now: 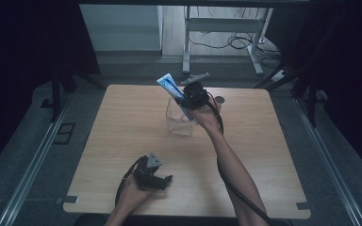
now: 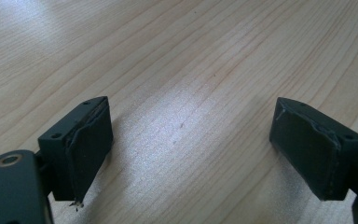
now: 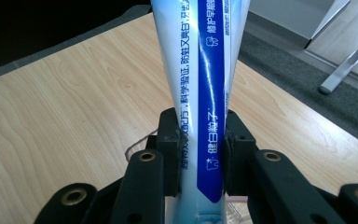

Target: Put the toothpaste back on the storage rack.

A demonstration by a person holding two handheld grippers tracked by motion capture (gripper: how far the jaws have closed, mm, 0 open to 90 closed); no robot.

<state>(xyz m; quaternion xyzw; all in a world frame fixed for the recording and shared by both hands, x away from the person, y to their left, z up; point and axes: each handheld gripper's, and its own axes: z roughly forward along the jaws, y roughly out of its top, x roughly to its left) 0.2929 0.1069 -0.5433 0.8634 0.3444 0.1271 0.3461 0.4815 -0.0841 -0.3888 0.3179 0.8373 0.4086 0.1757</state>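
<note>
A: While the left gripper (image 1: 158, 181) rests near the table's (image 1: 122, 141) front edge, what does the right gripper (image 1: 187, 100) have?

B: Its jaws are clamped on a blue-and-white tube (image 3: 200, 93), pinching it flat at the middle; in the high view the tube (image 1: 168, 84) slants up and to the left, its lower end inside a clear box (image 1: 176, 123) at the table's centre.

A: Is it going in or coming out?

B: That cannot be told from this moment; the tube seems partly in the box, held and not let go, so the step looks half done.

A: And the left gripper's jaws?

B: Wide apart, holding nothing, over bare wood (image 2: 177, 70).
</note>
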